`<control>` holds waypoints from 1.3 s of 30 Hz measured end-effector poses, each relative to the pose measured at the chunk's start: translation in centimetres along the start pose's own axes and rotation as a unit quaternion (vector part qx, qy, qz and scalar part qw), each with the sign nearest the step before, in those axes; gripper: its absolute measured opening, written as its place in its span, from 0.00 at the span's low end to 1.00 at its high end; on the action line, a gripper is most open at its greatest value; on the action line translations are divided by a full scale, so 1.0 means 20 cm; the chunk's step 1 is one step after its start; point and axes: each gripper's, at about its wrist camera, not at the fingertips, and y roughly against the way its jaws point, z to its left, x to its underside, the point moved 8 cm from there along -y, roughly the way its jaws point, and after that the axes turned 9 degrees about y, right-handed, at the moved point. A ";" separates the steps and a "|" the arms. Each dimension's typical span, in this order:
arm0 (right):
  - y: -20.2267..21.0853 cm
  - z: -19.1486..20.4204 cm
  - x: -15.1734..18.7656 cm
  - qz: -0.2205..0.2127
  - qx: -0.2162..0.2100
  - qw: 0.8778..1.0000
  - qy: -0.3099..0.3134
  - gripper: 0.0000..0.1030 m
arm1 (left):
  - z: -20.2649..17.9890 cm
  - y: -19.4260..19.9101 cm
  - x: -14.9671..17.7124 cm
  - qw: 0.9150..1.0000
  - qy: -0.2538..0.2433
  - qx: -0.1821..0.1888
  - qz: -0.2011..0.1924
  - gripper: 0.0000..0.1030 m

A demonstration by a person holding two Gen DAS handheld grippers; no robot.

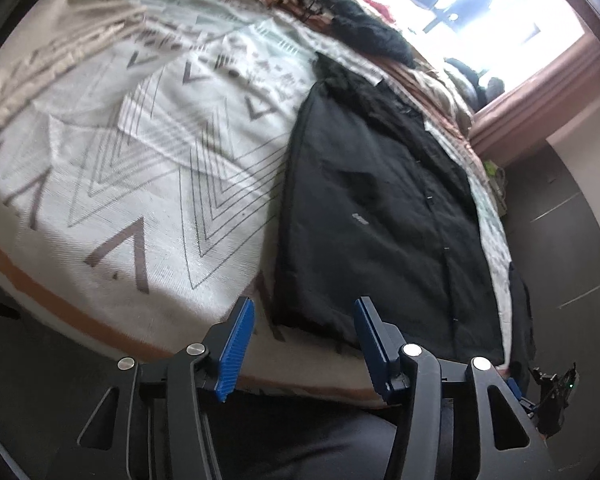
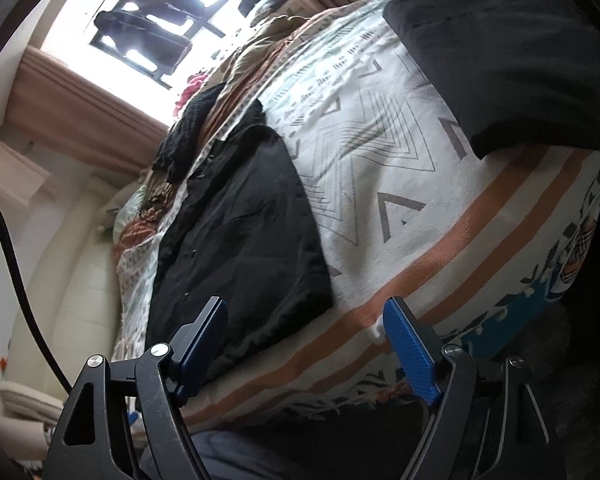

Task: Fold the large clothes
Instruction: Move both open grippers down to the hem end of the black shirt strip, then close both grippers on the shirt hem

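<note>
Both sets of jaws parted, empty, short of the black jacket [image 1: 380, 208] on the bed [image 1: 140, 168]; risk: pinching the blanket [image 2: 380, 184] too.

Home bedroom. Bed [image 1: 112, 160] fills both views, covered by white throw with grey chevron pattern and orange stripes near foot edge. Black jacket [image 1: 380, 216] spread flat on bed; other dark clothes heaped beyond it (toward head end). Bright window [image 1: 480, 4] beyond bed, pinkish curtain [image 1: 540, 96] beside it. Dark floor [image 1: 560, 240] alongside bed. Cream padded furniture [image 2: 80, 264] on bed's other side.
</note>
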 end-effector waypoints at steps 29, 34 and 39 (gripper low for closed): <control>-0.40 0.08 0.01 0.020 -0.081 0.994 -0.072 0.62 | -0.04 -0.26 -0.11 0.995 0.056 0.052 0.065 0.40; -0.42 0.01 -0.02 0.008 -0.033 0.997 -0.076 0.17 | -0.07 -0.28 -0.07 0.996 0.043 0.039 0.071 0.32; -0.37 0.03 -0.03 -0.007 -0.054 0.995 -0.082 0.13 | -0.05 -0.26 -0.04 0.996 0.040 0.032 0.068 0.16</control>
